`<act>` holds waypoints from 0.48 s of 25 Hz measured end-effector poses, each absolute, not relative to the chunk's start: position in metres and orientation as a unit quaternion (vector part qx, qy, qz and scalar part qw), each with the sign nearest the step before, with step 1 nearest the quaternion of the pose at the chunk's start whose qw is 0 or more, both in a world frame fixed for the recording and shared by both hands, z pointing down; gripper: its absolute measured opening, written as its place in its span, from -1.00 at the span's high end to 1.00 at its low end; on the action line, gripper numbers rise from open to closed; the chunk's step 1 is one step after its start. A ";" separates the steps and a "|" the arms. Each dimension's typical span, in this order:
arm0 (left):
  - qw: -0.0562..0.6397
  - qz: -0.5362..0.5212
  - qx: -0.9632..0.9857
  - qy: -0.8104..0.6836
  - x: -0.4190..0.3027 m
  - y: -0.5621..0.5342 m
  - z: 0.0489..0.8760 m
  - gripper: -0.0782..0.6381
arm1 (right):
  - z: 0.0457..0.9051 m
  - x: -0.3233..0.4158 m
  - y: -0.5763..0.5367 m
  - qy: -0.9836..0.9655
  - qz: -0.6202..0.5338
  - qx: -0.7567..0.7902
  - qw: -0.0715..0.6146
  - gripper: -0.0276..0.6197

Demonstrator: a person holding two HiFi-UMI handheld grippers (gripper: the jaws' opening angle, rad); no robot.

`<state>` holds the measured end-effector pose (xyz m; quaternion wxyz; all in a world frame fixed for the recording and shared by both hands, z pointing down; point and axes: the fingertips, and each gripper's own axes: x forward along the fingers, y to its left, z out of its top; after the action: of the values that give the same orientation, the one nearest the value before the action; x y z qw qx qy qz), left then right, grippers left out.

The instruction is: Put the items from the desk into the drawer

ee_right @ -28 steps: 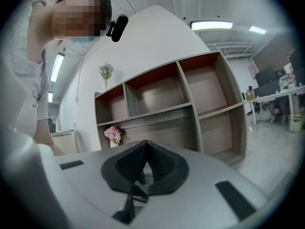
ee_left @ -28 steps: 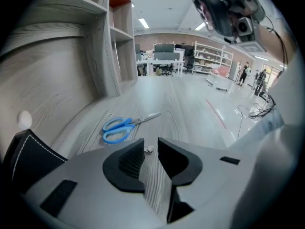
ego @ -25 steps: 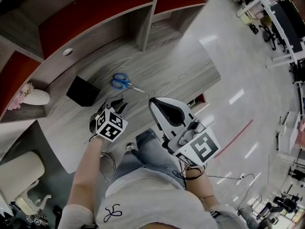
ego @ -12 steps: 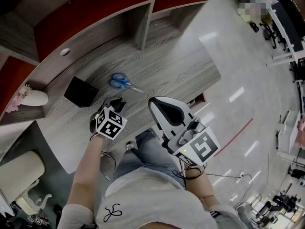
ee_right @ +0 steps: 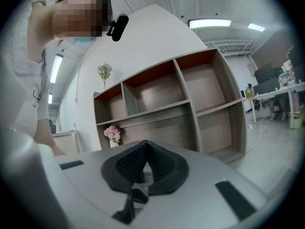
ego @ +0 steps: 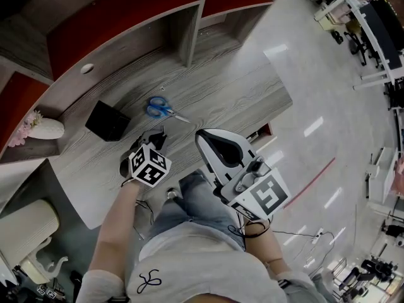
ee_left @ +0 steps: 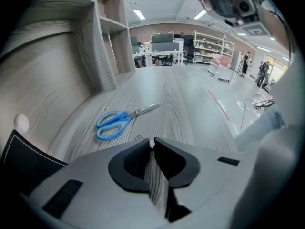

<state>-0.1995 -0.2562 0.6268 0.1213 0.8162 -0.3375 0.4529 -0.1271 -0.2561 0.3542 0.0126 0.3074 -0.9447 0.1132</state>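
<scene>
Blue-handled scissors [ego: 163,110] lie on the grey wood desk [ego: 233,93], blades to the right. A black flat case [ego: 108,120] lies left of them. My left gripper [ego: 154,135] hovers just short of the scissors, shut on nothing. In the left gripper view the scissors [ee_left: 121,120] lie ahead of the closed tips of that gripper [ee_left: 152,142], and the black case [ee_left: 24,159] is at the lower left. My right gripper [ego: 202,135] is over the desk's near edge, shut and empty. The right gripper view has this gripper [ee_right: 145,144] pointed up at the shelves.
Wooden shelving with red backs [ego: 126,8] runs along the far side of the desk. A vase of pink flowers [ego: 38,128] stands in a left cubby. A small red-lined opening [ego: 264,132] shows under the desk's near right edge. Open floor [ego: 328,118] lies to the right.
My left gripper has shifted slightly back and to the right. The right gripper, the scissors and the black case stay where they were.
</scene>
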 end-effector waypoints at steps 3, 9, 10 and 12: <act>0.131 0.442 0.816 -0.347 -0.202 -0.257 0.624 0.67 | 0.351 -0.127 -0.255 -0.944 0.111 0.309 0.011 0.89; 0.130 0.407 0.825 -0.369 -0.194 -0.252 0.605 0.67 | 0.346 -0.116 -0.243 -0.943 0.105 0.315 0.008 0.89; 0.131 0.399 0.828 -0.372 -0.192 -0.251 0.601 0.67 | 0.344 -0.116 -0.240 -0.944 0.103 0.314 0.006 0.89; 0.129 0.380 0.834 -0.379 -0.190 -0.252 0.588 0.67 | 0.340 -0.117 -0.236 -0.945 0.098 0.313 0.005 0.89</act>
<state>-0.1904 -0.2519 0.5876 0.1291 0.8339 -0.3789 0.3799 -0.1168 -0.2359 0.3403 0.0045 0.3131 -0.9447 0.0977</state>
